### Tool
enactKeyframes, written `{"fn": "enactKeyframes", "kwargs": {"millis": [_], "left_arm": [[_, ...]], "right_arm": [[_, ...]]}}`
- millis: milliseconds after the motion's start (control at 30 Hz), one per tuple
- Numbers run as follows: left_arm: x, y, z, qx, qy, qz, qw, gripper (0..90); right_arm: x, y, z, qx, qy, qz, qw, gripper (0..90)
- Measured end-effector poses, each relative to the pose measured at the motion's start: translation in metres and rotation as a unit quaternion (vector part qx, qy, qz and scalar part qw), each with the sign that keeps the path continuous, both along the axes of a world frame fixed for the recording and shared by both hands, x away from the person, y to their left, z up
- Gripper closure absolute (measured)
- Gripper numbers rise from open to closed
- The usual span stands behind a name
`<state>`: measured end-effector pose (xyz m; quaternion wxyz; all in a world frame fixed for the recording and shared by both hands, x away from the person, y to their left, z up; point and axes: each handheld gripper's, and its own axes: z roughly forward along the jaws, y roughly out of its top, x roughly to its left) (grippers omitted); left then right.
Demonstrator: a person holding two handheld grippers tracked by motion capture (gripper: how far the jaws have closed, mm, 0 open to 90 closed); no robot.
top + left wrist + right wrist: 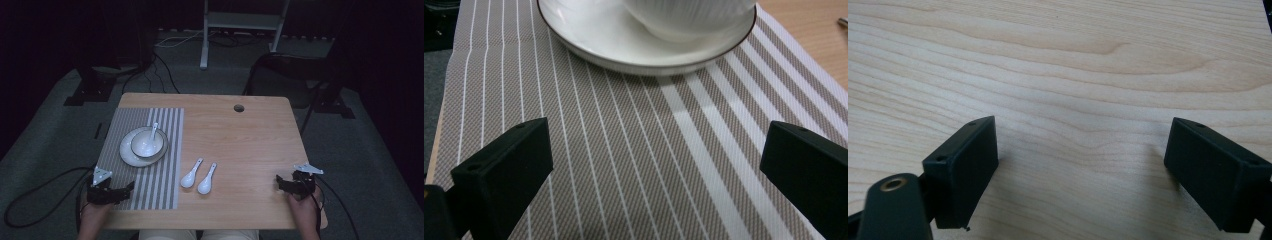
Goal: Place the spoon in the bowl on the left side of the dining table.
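Both tongs are hanging spread and empty — the left tongs (654,165) over the striped mat (624,150) near the plate (589,40), the right tongs (1080,170) over bare bench (1073,60); two spoons (199,177) are lying between them.

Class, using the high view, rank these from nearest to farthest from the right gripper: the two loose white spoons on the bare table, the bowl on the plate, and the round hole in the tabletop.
From the right gripper:
1. Right loose spoon, on bare wood, table centre.
2. Left loose spoon, just beside it, towards the placemat.
3. Round hole, near the far edge.
4. Bowl, on the plate, on the left.
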<state>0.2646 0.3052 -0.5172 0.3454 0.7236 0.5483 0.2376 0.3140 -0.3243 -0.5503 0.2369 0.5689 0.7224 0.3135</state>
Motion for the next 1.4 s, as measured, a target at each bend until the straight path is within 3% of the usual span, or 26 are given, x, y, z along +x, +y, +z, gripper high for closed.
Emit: {"fn": "enactKeyframes", "kwargs": {"millis": [300, 467, 800, 1133, 1400], "left_arm": [[-0.013, 0.005, -0.003, 0.004, 0.002, 0.004, 1.0, 0.5], [-0.025, 0.015, -0.009, -0.004, 0.005, 0.016, 0.9998, 0.5], [-0.037, 0.032, -0.014, 0.006, 0.01, 0.047, 0.9988, 0.5], [-0.05, 0.048, -0.019, 0.006, 0.015, 0.078, 0.9968, 0.5], [-0.063, 0.061, -0.019, 0.008, 0.012, 0.113, 0.9935, 0.5]], "right_arm": [[0.0, 0.0, 0.0, 0.0, 0.0, 0.0, 1.0, 13.3], [0.0, 0.0, 0.0, 0.0, 0.0, 0.0, 1.0, 13.3], [0.0, 0.0, 0.0, 0.0, 0.0, 0.0, 1.0, 13.3], [0.0, 0.0, 0.0, 0.0, 0.0, 0.0, 1.0, 13.3], [0.0, 0.0, 0.0, 0.0, 0.0, 0.0, 1.0, 13.3]]}}
